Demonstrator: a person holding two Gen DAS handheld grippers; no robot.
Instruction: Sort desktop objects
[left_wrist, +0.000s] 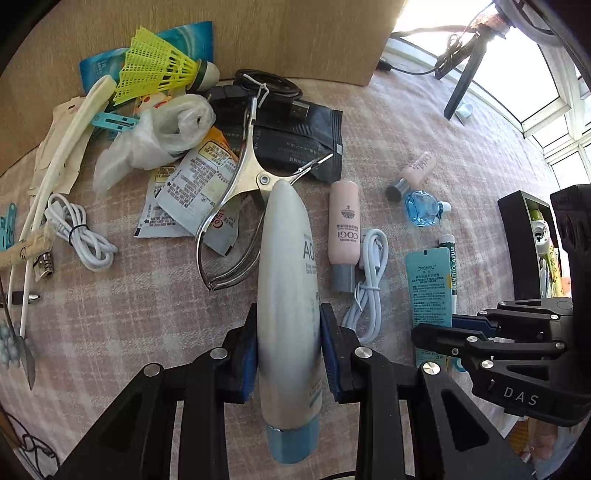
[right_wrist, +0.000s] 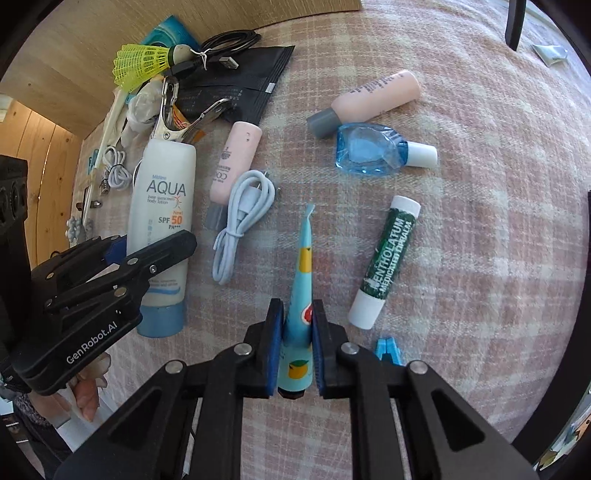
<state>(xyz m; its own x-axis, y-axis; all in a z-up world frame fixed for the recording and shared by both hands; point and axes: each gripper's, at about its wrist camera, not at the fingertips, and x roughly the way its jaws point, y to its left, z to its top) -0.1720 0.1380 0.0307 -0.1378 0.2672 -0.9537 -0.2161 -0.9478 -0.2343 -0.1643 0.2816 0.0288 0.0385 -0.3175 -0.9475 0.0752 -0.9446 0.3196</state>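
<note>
My left gripper (left_wrist: 289, 349) is shut on a white AQUA sunscreen tube (left_wrist: 288, 295) with a blue cap, gripping its lower half; it also shows in the right wrist view (right_wrist: 162, 221). My right gripper (right_wrist: 295, 345) is shut on a light blue hand cream tube (right_wrist: 301, 295) with fruit pictures, seen flat-side in the left wrist view (left_wrist: 428, 284). The right gripper (left_wrist: 454, 334) appears at the right of the left wrist view, and the left gripper (right_wrist: 147, 251) at the left of the right wrist view.
On the pink plaid cloth (right_wrist: 480, 221) lie a green Mentholatum lip balm (right_wrist: 386, 262), a blue bottle (right_wrist: 373, 153), two pink tubes (right_wrist: 234, 162) (right_wrist: 369, 101), a white cable (right_wrist: 243, 221), metal clamp (left_wrist: 236, 206), yellow shuttlecock (left_wrist: 162, 66), black packet (left_wrist: 295, 144). A black box (left_wrist: 524, 243) stands right.
</note>
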